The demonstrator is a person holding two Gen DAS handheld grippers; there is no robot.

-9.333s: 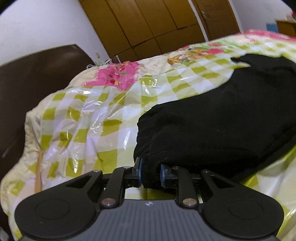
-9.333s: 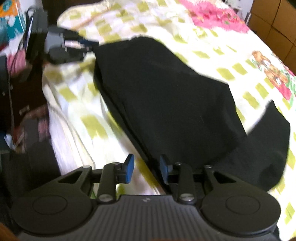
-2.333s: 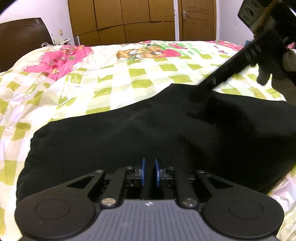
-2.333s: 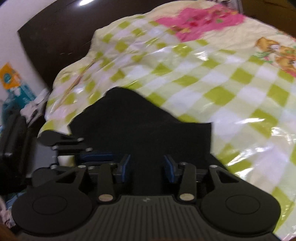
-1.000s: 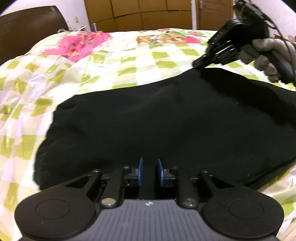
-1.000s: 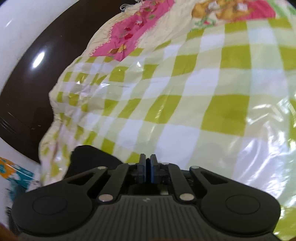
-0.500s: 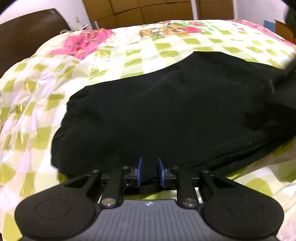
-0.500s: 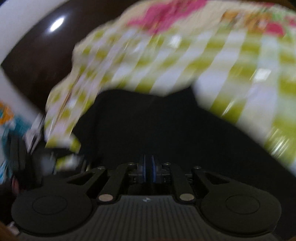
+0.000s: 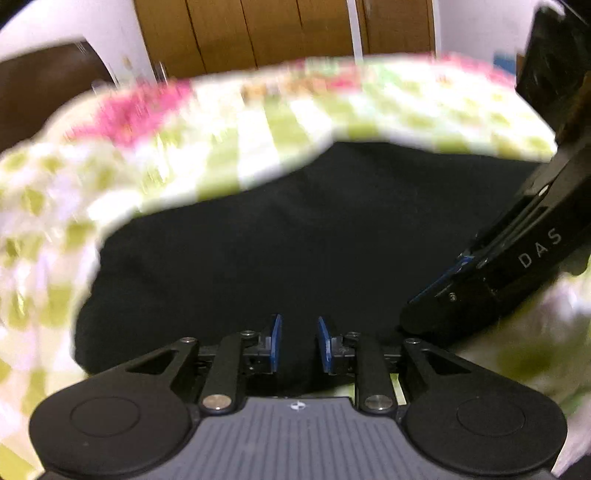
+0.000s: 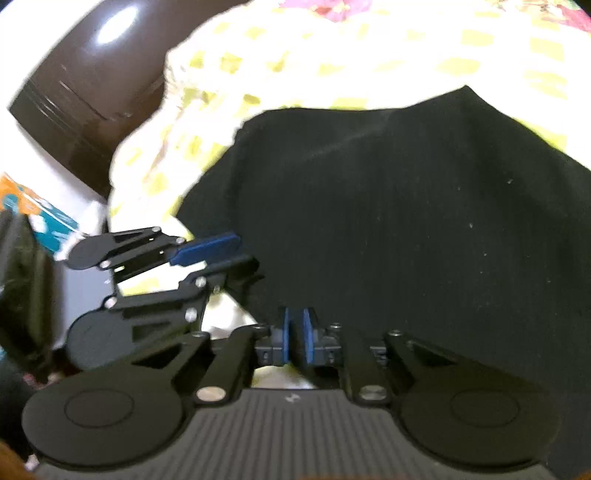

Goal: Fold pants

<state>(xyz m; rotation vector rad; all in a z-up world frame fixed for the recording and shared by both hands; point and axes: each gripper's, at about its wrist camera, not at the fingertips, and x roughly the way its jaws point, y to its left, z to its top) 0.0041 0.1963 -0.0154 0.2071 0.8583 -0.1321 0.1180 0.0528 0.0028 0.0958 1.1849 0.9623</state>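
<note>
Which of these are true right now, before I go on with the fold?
1. The pants are black. True.
2. The pants lie on a bare wooden floor. False: they lie on a green and white checked bedspread.
3. The right claw is wide open. False: its fingers are almost together, at the near edge of the pants.
4. The left claw is at the same near edge, close to the right claw. True: each one shows in the other's view.
5. The wardrobe behind the bed is white. False: it is brown wood.
</note>
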